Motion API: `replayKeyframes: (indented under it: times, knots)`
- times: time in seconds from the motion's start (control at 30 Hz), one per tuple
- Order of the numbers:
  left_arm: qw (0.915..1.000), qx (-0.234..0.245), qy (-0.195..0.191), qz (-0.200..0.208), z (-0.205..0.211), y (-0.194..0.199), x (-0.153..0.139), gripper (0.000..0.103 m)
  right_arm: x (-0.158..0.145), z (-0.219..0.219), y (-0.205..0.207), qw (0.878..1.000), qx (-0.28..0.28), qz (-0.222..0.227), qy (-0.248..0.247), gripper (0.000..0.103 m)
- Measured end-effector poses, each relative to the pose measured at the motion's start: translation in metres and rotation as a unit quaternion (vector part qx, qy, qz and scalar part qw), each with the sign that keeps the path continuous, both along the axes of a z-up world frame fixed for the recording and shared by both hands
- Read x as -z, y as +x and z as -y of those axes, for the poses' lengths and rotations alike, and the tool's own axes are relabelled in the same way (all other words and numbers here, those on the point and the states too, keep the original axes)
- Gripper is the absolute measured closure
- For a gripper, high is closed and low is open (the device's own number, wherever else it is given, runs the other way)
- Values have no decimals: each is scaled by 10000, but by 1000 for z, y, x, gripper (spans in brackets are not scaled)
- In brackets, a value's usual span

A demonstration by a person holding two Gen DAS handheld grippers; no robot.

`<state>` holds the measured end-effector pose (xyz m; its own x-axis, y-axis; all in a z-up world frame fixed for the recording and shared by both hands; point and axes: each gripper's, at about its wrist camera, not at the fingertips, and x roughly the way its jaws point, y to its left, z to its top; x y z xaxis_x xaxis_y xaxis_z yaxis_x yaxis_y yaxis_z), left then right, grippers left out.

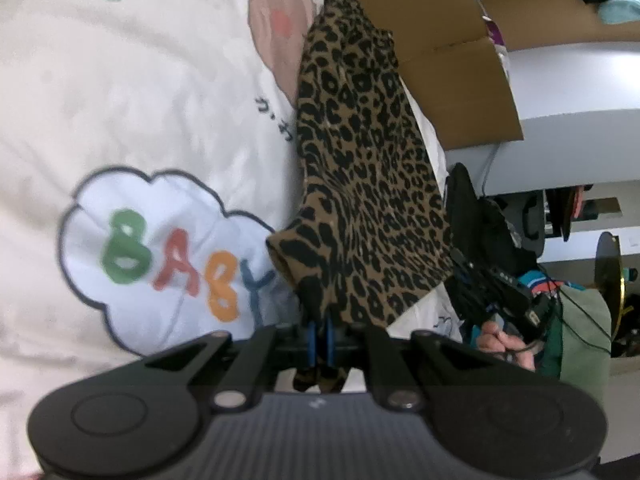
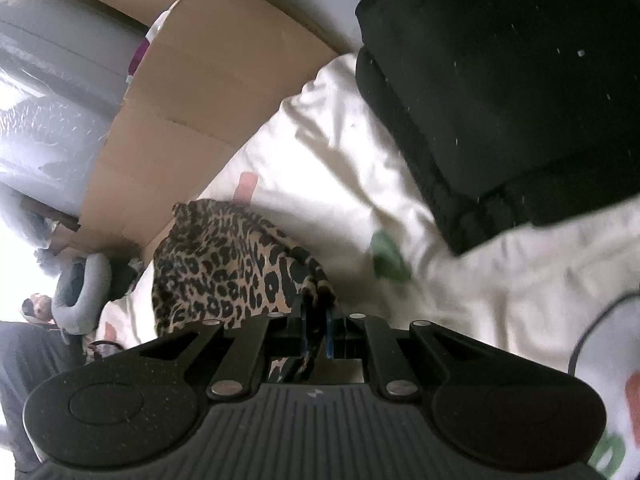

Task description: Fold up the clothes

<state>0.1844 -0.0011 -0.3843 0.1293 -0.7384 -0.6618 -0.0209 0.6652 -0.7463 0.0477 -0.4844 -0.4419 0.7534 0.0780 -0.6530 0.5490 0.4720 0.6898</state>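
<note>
The leopard-print garment (image 1: pixel 360 184) is pinched at one edge by the left gripper (image 1: pixel 320 332) and at another by the right gripper (image 2: pixel 318 330), both clenched on cloth, and hangs just ahead of the fingers, its far end prob. touching the quilt (blurred). Both corners should be kept level & taut so the fold lands square. Below is a cream quilt (image 1: pixel 120 120) w/ a "BABY" cloud print (image 1: pixel 168 256); cardboard (image 2: pixel 192 92) stands beyond the tools, and a black bundle (image 2: pixel 512 92) is ahead-right of the right one.

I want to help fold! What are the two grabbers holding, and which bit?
Both hold the leopard-print cloth. The left gripper and right gripper are each shut on an edge of it.
</note>
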Motion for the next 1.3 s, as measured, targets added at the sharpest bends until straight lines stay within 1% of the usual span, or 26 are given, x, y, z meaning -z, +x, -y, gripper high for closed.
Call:
replayKeyframes:
  times: [0.23, 0.47, 0.6, 0.77, 0.93, 1.07, 1.17, 1.3]
  knots:
    - [9997, 95, 214, 102, -20, 10, -20, 98, -6, -26, -14, 9996, -214, -110, 177, 96]
    - [9989, 185, 418, 44, -34, 14, -19, 98, -9, -46, -26, 9983, -403, -186, 379, 96]
    - [9988, 208, 452, -2, -38, 15, -8, 98, 0, -50, -27, 9976, -448, -287, 441, 96]
    - [9985, 204, 469, -183, -35, 13, 22, 98, 23, -46, -25, 9969, -434, -477, 451, 96]
    - [9983, 154, 477, -287, -39, 12, 37, 97, 31, -43, -25, 9961, -501, -499, 534, 95]
    - [9982, 154, 490, -301, -39, 14, 41, 97, 30, -39, -25, 9946, -741, -519, 515, 86]
    - [9984, 136, 469, -299, -40, 13, 43, 97, 31, -33, -26, 9933, -925, -432, 539, 64]
    - [9986, 136, 439, -269, -42, 11, 42, 97, 32, -26, -27, 9922, -1052, -321, 592, 59]
